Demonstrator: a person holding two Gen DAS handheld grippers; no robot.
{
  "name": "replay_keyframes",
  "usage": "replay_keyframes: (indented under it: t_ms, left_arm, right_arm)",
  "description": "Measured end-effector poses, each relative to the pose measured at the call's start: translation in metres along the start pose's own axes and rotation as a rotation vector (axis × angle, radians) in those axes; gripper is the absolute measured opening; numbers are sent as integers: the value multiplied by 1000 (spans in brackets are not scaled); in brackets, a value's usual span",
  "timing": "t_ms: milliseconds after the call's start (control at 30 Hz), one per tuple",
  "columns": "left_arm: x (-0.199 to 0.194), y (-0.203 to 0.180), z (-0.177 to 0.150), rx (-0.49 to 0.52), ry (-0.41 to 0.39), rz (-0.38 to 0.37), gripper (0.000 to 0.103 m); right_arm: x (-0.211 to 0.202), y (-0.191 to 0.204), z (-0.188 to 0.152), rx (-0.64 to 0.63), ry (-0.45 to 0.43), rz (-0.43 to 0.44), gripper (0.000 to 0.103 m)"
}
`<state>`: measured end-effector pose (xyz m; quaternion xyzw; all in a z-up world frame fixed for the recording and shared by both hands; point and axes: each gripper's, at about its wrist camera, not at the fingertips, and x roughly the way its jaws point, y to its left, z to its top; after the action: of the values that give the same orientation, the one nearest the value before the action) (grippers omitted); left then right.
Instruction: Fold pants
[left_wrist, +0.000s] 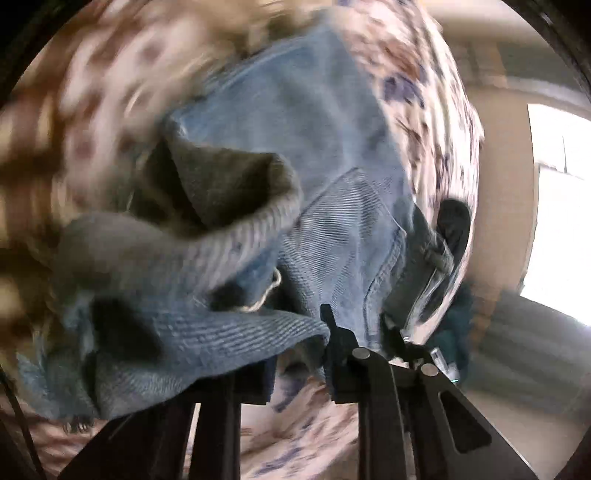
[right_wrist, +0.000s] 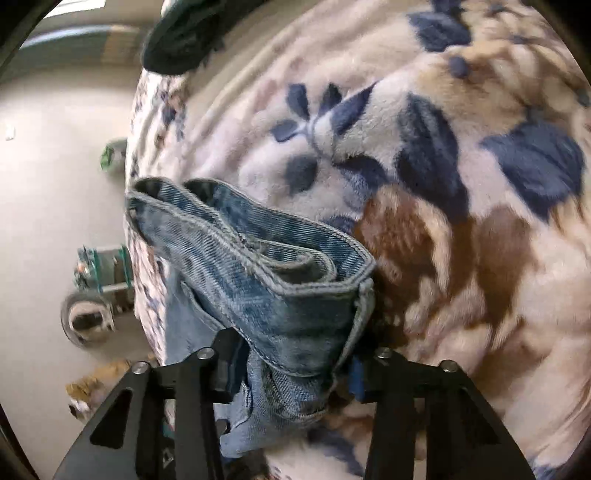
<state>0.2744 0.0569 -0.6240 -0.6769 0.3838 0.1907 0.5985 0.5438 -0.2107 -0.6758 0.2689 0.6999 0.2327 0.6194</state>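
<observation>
The pants are light blue jeans (left_wrist: 317, 155), lifted above a floral blanket (left_wrist: 436, 110). In the left wrist view my left gripper (left_wrist: 295, 354) is shut on a frayed leg hem (left_wrist: 207, 332), and the denim hangs away from it with a pocket seam showing. In the right wrist view my right gripper (right_wrist: 295, 362) is shut on the bunched waistband (right_wrist: 280, 273), whose folds stand up between the fingers (right_wrist: 225, 354). The other gripper (left_wrist: 452, 229) shows dark behind the cloth in the left wrist view. The left wrist view is blurred.
The bed is covered by the cream blanket with blue and brown flowers (right_wrist: 424, 166). The bed's edge (right_wrist: 135, 206) drops to a pale floor with a round grey object (right_wrist: 86, 317) and small clutter. A dark garment (right_wrist: 181, 33) lies at the far edge. A bright window (left_wrist: 557, 206) is at right.
</observation>
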Motion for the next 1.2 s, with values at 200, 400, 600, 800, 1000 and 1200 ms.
replay_keyframes:
  t_ms: [200, 400, 600, 800, 1000, 1200]
  left_arm:
    - [-62, -15, 34, 194, 10, 30, 16]
    - [-80, 55, 50, 56, 39, -9, 18]
    - [-74, 83, 30, -82, 81, -119, 63]
    - [-50, 77, 26, -75, 124, -153, 64]
    - [-38, 40, 54, -24, 14, -68, 42]
    - [-37, -18, 62, 151, 38, 3, 22]
  right_arm:
    - [-42, 0, -62, 89, -41, 64, 33]
    - [-37, -25, -131, 154, -14, 7, 40]
    - [-20, -63, -140, 278, -9, 98, 66]
    - [-7, -56, -134, 213, 10, 99, 78]
    - [-2, -48, -121, 237, -51, 98, 63]
    - [-23, -27, -125, 286, -111, 34, 34]
